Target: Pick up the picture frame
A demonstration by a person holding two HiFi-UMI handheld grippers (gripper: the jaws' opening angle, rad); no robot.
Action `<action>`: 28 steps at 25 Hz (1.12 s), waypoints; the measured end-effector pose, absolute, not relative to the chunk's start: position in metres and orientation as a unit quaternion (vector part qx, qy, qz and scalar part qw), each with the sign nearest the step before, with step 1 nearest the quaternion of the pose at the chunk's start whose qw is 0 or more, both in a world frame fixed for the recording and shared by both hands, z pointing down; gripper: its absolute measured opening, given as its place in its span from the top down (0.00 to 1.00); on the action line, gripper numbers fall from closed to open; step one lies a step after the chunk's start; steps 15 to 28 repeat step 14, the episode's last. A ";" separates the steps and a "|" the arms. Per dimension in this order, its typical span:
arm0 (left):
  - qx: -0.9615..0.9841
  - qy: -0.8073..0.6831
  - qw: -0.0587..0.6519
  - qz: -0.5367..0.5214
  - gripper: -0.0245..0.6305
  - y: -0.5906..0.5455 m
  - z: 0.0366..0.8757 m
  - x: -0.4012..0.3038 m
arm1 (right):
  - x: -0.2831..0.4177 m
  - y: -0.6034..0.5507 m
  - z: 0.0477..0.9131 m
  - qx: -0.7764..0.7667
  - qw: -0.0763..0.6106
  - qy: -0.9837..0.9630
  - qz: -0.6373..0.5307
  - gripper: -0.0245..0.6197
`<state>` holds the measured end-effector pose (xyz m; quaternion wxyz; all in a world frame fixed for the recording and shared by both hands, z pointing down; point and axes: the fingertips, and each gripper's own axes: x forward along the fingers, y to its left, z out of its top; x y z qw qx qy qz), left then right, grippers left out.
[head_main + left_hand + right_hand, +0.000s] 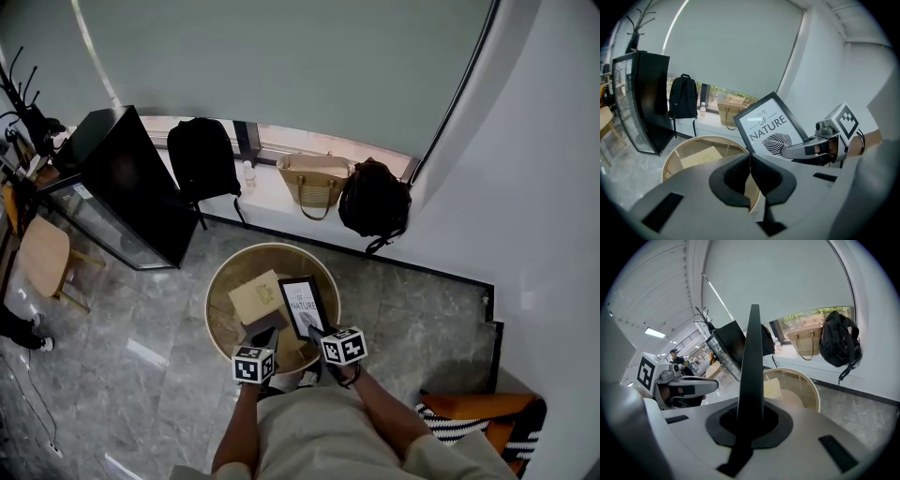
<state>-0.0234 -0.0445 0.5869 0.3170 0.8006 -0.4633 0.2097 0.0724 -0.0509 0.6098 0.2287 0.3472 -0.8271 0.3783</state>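
Observation:
The black picture frame [303, 307] with a white "NATURE" leaf print is tilted above the round glass table [217, 281]. My right gripper [316, 334] is shut on its lower edge. In the right gripper view the frame [751, 362] stands edge-on between the jaws of the right gripper [750, 419]. The left gripper view shows the frame's face [771, 129] with the right gripper [799, 151] clamped on it. My left gripper [267, 337] hovers just left of the frame, and its jaws [750, 176] are shut with nothing between them.
A beige box [257, 296] lies on the table. A black cabinet [122, 187] stands at the left with a wooden stool [45, 255] beside it. A black backpack [200, 157], a tan bag [314, 183] and a black bag [375, 199] line the window sill.

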 end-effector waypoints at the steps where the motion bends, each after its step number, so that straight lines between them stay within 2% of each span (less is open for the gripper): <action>1: 0.801 -0.463 0.318 0.210 0.93 -0.045 0.586 -0.023 | 0.075 -0.052 0.609 0.351 0.226 -0.825 0.380 0.90; 28: 0.807 -0.436 0.327 0.229 0.93 -0.049 0.599 -0.003 | 0.099 -0.055 0.609 0.378 0.205 -0.811 0.397 0.90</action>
